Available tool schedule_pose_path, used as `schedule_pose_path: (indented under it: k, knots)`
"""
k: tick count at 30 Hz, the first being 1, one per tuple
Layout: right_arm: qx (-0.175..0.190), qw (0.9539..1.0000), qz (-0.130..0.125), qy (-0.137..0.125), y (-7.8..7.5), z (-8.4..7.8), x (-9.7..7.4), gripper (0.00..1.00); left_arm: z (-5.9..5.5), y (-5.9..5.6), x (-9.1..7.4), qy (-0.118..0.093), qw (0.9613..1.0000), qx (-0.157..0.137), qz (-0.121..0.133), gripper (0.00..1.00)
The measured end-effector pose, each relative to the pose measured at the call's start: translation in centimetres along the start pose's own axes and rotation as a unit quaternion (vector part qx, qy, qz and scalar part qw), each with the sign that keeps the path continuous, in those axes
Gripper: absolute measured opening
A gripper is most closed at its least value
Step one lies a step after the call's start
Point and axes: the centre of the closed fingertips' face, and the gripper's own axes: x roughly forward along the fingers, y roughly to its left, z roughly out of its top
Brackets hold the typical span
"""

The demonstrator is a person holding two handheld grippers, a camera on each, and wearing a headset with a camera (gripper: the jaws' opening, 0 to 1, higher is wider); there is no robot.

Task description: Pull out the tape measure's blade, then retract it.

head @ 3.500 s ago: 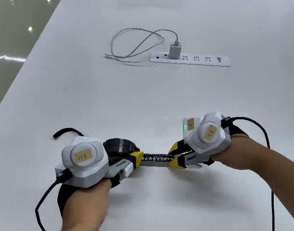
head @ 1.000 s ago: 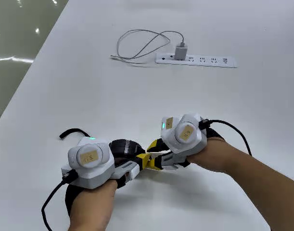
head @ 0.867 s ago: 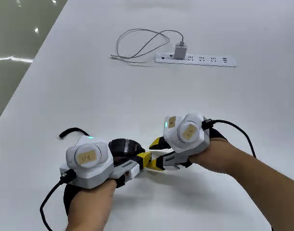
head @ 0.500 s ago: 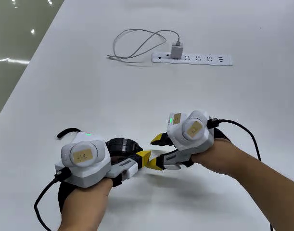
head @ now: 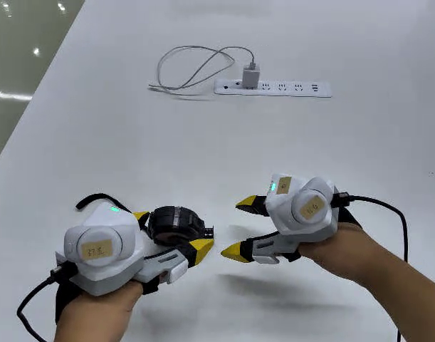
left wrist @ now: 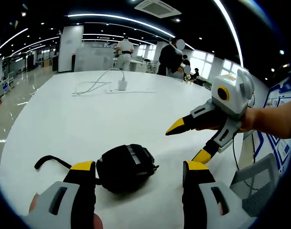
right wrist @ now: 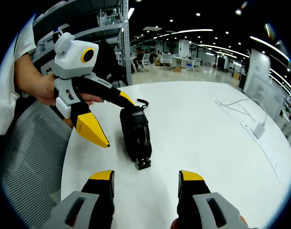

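A black tape measure (head: 176, 224) lies on the white table (head: 224, 149), blade wound in, hook at the case mouth, black strap (head: 96, 200) trailing left. My left gripper (head: 171, 231) stands open around the case, one yellow-tipped jaw on each side. From the left gripper view the tape measure (left wrist: 126, 167) sits between the jaws, close to the left one. My right gripper (head: 238, 227) hangs open just right of the case, nothing in it. The right gripper view has the tape measure (right wrist: 135, 133) ahead of its open jaws, and the left gripper (right wrist: 114, 119) beside it.
A white power strip (head: 274, 87) with a charger (head: 250, 75) and a looped white cable (head: 196, 68) lies at the far side. The table's left edge (head: 32, 114) drops to a glossy floor. People stand far behind (left wrist: 171, 57). A mesh chair (right wrist: 26, 157) is near.
The blade, stretched between the grippers 3.5 s ago, has run back into the case. My right gripper opened and drew off to the right. My left gripper opened off the case.
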Motion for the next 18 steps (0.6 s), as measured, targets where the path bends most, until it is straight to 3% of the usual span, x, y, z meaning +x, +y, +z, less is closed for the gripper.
schedule_pose_path:
  k: [11, 18]
  knots:
    - [0.032, 0.9985, -0.04, -0.019, -0.6, -0.4, -3.5, 0.55, 0.9, 0.1, -2.8, -0.016, 0.999, 0.034, -0.024, 0.71]
    - [0.054, 0.9973, -0.04, -0.029, -0.4, -0.9, -5.2, 0.63, 0.6, 0.2, -4.4, -0.02, 0.9974, 0.056, -0.042, 0.73]
